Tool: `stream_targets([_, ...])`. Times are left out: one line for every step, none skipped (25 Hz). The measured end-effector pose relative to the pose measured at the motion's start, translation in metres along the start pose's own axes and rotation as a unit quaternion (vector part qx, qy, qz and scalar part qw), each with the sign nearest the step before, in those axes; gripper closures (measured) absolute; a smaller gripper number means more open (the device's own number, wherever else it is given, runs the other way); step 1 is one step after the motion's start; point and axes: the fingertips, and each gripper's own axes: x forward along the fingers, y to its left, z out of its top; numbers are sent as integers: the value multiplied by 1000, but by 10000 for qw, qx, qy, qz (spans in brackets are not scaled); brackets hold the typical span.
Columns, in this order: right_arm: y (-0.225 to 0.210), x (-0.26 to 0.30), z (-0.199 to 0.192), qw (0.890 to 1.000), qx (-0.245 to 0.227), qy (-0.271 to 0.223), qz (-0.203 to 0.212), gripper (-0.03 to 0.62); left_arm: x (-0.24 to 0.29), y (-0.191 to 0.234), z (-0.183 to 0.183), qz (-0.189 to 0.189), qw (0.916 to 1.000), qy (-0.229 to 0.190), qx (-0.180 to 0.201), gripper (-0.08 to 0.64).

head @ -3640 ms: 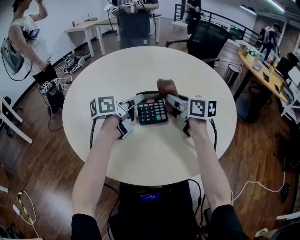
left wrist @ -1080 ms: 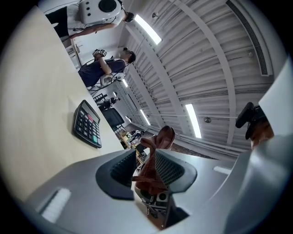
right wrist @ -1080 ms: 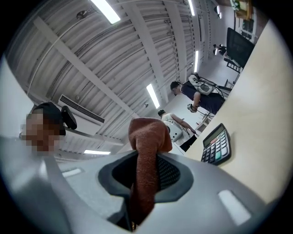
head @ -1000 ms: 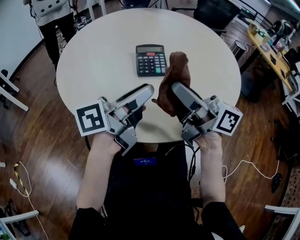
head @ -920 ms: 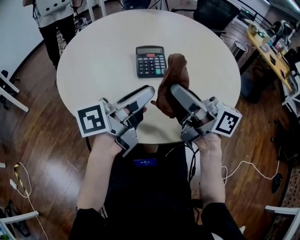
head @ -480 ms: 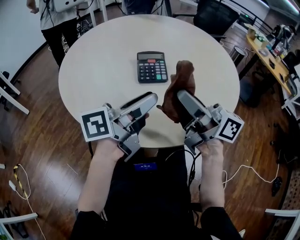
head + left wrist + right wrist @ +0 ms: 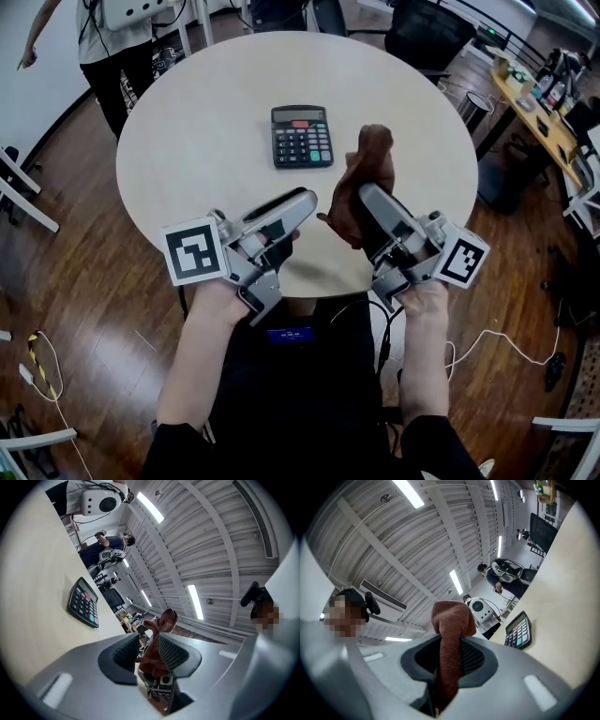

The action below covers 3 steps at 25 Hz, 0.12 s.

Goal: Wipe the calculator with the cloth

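Beneath your hands, the round, matte cream table (image 7: 202, 112) fills the head view. Near its 6 o'clock rim, your right gripper (image 7: 366, 195), of smooth grey plastic, is clamped on the brown terry cloth (image 7: 367, 155), which stands up in a soft fold. Your left gripper (image 7: 302, 200), at the cloth's 9 o'clock, has its ribbed pads (image 7: 125, 651) slightly apart, gripping nothing. The black rectangular calculator (image 7: 301, 136) lies flat at the cloth's 10 o'clock, untouched.

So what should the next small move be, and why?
Probably carry the right hand-held gripper forward and lower the cloth onto the calculator: the cloth is clamped in its jaws, held near the table's edge, well short of the calculator.
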Motion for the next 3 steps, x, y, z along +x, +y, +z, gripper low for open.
stream_targets([0,0,-1,10000,13,0,-2,508,0,0,0,0,10000,4,-8,446])
stream_targets([-1,0,-1,10000,26,0,-4,508,0,0,0,-1,10000,8,-13,446])
stream_targets([-1,0,-2,10000,39,0,-6,508,0,0,-1,-4,10000,12,-16,446])
